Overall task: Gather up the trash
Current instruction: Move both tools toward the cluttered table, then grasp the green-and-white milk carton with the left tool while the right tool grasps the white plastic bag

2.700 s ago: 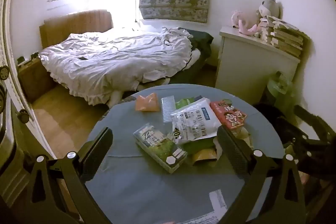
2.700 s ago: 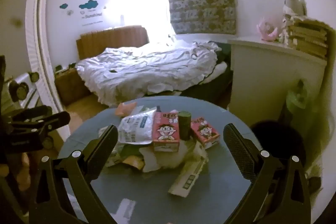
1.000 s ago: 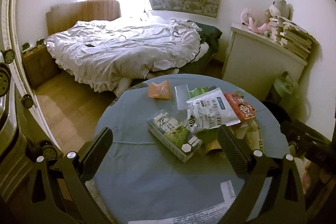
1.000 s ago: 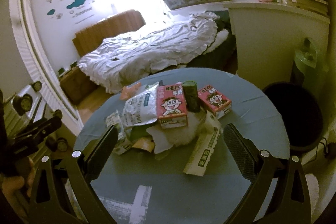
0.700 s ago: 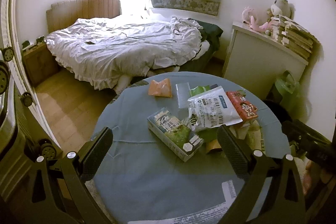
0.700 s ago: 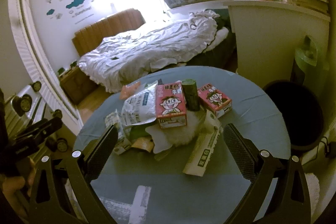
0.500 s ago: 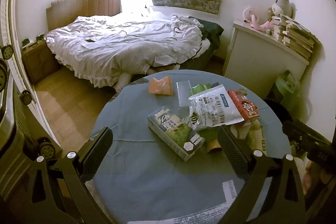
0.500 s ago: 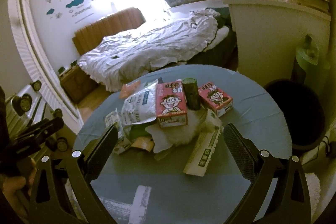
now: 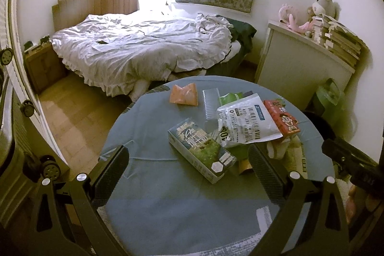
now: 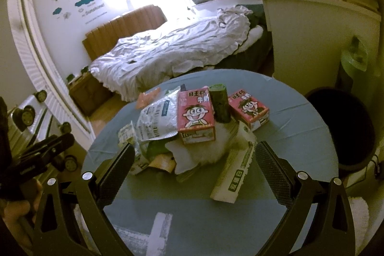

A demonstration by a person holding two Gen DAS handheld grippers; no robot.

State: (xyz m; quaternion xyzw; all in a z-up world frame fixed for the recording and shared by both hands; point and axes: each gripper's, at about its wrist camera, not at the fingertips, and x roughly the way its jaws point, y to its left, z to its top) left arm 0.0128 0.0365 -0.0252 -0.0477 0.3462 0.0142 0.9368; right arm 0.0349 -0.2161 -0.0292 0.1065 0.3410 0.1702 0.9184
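A pile of trash lies on a round blue table (image 9: 153, 208). In the left wrist view I see a green carton (image 9: 201, 150), a white pouch (image 9: 247, 121), a red milk box (image 9: 283, 119) and an orange wrapper (image 9: 183, 95). In the right wrist view two red milk boxes (image 10: 195, 116) (image 10: 248, 109), a dark roll (image 10: 219, 104), a white tissue (image 10: 204, 150) and a long green-and-white box (image 10: 236, 174) show. My left gripper (image 9: 187, 174) is open and empty above the table's near side. My right gripper (image 10: 192, 164) is open and empty before the pile.
A black bin (image 10: 343, 126) stands on the floor right of the table, beside a white cabinet (image 10: 312, 40). A bed (image 9: 144, 47) lies beyond the table. Paper slips (image 10: 160, 229) lie at the table's near edge. A suitcase with wheels (image 9: 50, 167) stands at left.
Both grippers have risen and pulled back a little, so the table shows more fully from above. The trash has not moved. Both grippers stay open.
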